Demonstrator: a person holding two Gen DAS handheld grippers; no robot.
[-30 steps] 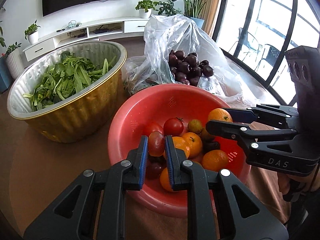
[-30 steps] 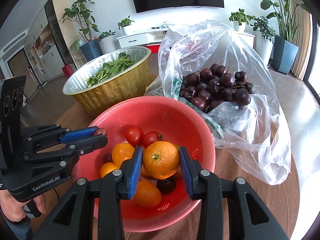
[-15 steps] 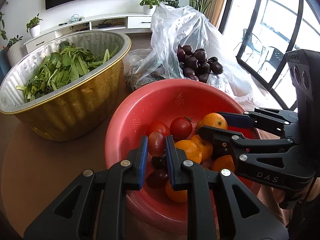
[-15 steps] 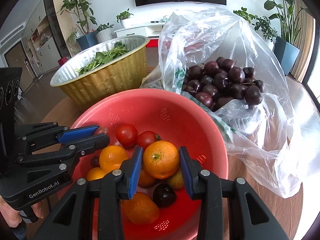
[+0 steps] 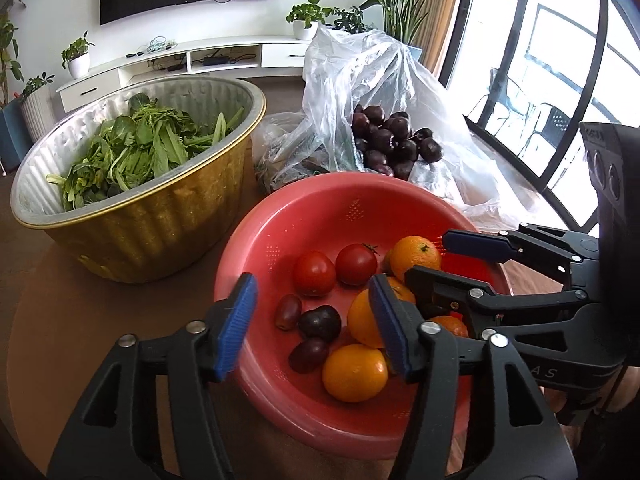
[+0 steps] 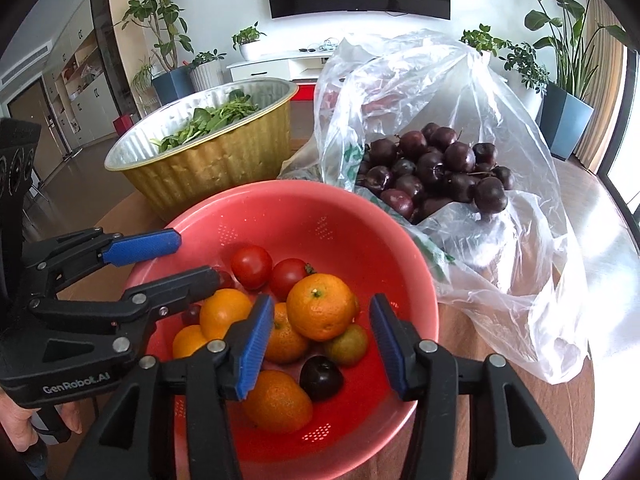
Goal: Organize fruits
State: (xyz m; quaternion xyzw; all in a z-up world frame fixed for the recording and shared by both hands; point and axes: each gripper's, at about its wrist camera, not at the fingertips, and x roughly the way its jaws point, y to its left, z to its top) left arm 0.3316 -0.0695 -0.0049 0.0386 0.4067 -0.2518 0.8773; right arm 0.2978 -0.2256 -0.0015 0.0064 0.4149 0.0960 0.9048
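A red colander (image 5: 320, 208) (image 6: 304, 208) holds several oranges, two red tomatoes (image 5: 315, 273) (image 6: 251, 267) and a few dark plums. My left gripper (image 5: 312, 320) is open and empty over the colander's near left side. My right gripper (image 6: 322, 336) is open above the colander, with an orange (image 6: 320, 307) lying loose on the pile between its spread fingers. It also shows in the left wrist view (image 5: 416, 254). Each gripper appears in the other's view.
A clear plastic bag (image 6: 440, 100) with dark plums (image 6: 436, 172) lies behind the colander on the right. A gold foil basin (image 5: 140, 216) of leafy greens stands to the left. Everything sits on a round brown table (image 5: 60, 300).
My left gripper opened and let a small red tomato drop into the colander. My right gripper opened and released the orange onto the pile.
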